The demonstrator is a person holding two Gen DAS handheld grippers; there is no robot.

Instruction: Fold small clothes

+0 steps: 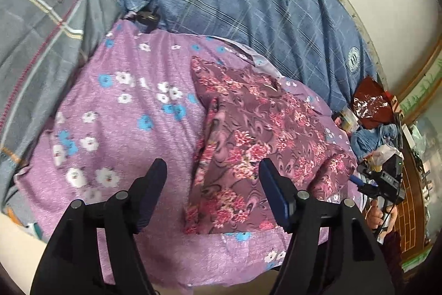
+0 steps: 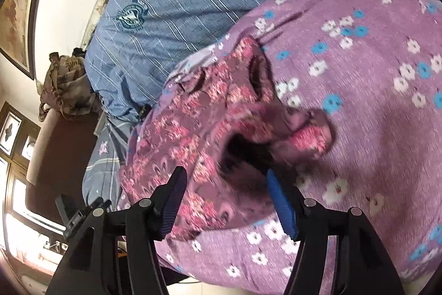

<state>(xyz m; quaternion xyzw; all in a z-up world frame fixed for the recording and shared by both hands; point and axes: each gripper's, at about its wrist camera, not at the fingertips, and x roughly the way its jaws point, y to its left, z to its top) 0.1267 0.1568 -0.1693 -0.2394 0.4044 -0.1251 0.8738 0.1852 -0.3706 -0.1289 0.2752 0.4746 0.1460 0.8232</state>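
The dark floral garment point(image 1: 248, 129) lies rumpled on the purple flowered sheet point(image 1: 132, 112), long axis running away toward the blue quilt point(image 1: 248, 4); left gripper point(image 1: 212, 170) and right gripper point(image 2: 223, 179) hover spread, empty, right one closer

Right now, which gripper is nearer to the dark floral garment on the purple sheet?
Right, as far as the views show. The right gripper hangs open directly over the floral garment. The left gripper is open too, straddling the garment's left edge, half over the purple sheet.
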